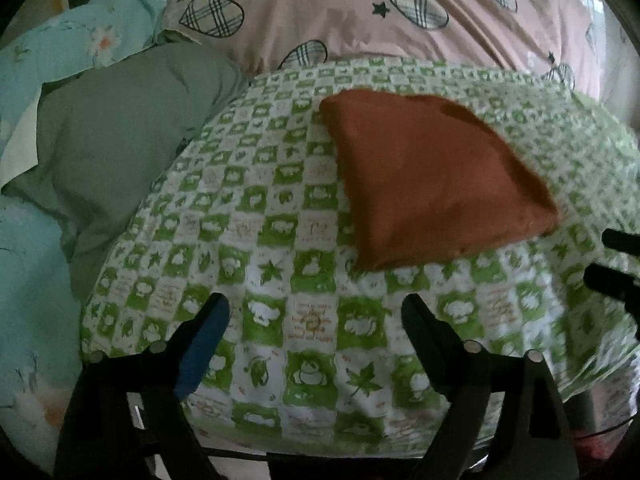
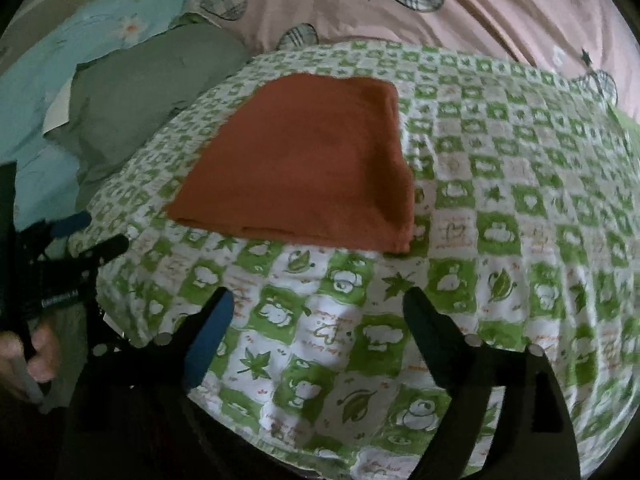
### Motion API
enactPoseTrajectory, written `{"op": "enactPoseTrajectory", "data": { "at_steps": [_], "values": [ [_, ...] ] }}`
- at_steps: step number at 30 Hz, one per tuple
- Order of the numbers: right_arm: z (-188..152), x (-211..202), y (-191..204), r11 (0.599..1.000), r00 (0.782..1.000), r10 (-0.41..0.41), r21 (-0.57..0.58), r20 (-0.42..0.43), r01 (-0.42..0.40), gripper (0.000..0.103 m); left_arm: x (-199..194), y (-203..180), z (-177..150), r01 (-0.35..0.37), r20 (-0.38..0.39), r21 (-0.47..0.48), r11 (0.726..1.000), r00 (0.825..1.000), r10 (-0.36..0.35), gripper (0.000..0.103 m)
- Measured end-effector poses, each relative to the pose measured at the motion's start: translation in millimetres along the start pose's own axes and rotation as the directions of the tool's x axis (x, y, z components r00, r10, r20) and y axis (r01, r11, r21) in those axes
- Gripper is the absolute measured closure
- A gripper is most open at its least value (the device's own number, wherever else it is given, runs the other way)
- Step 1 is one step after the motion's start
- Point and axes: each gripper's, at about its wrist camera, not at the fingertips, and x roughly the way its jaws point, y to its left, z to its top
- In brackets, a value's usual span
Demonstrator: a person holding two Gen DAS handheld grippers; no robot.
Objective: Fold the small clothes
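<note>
1. Viewing from the left wrist camera:
   - Left gripper (image 1: 316, 312): spread wide, grasping nothing, held low over the near part of the green-checked cloth (image 1: 280, 264).
   - Rust-orange garment (image 1: 432, 176): folded into a compact, roughly triangular packet; resting flat on the checked cloth, ahead and to the right of the fingers, apart from them.
   - Placement rationale (judgement): centred on the flat cloth to give a smooth working surface for folding.
   - Right gripper (image 1: 612, 264): only dark fingertips visible at the right edge, near the packet's right corner, not touching it.
   - Grey-green pillow (image 1: 120, 152) and pale blue floral bedding (image 1: 36, 260): left of the cloth. Pink heart-print quilt (image 1: 400, 20): behind it.

2. Viewing from the right wrist camera:
   - Right gripper (image 2: 320, 312): released, fingers well apart, empty, hovering over the cloth's (image 2: 500, 200) near edge.
   - Garment (image 2: 316, 160): ahead and left of centre, layered edges showing along its near side; possibly one more fold due, though blur makes layer count uncertain.
   - Left gripper (image 2: 92, 236): at the far left, beside the cloth's left edge, fingers parted; hand (image 2: 32, 360) gripping its handle below.
   - Both tools kept clear of the packet, likely to avoid disturbing the fold.
</note>
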Motion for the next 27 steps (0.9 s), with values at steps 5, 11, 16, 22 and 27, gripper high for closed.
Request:
{"op": "enactPoseTrajectory", "data": {
  "at_steps": [5,11,16,22,27],
  "values": [
    [5,-5,-4,1.000,1.000,-0.018,-0.010,0.013,0.018,0.004,3,-5,3,-0.043,0.006,0.046,0.998,0.999,0.043,0.012],
    [4,5,-8,1.000,1.000,-0.002,0.001,-0.017,0.002,0.004,14,-10,-2,-0.053,-0.015,0.085,0.995,0.998,0.054,0.012],
    [11,16,-6,1.000,0.999,0.017,-0.007,-0.045,-0.017,0.004,21,-10,9,-0.021,-0.021,0.075,0.997,1.000,0.022,0.011],
    [25,22,-3,0.999,0.999,0.015,-0.030,-0.046,-0.016,0.004,25,-9,28,-0.021,-0.017,0.056,0.998,1.000,0.022,0.011],
    [39,25,-6,0.999,0.999,0.023,-0.023,-0.035,-0.024,0.003,22,-9,39,-0.023,0.007,0.047,0.999,1.000,0.023,0.011]
  ]
}}
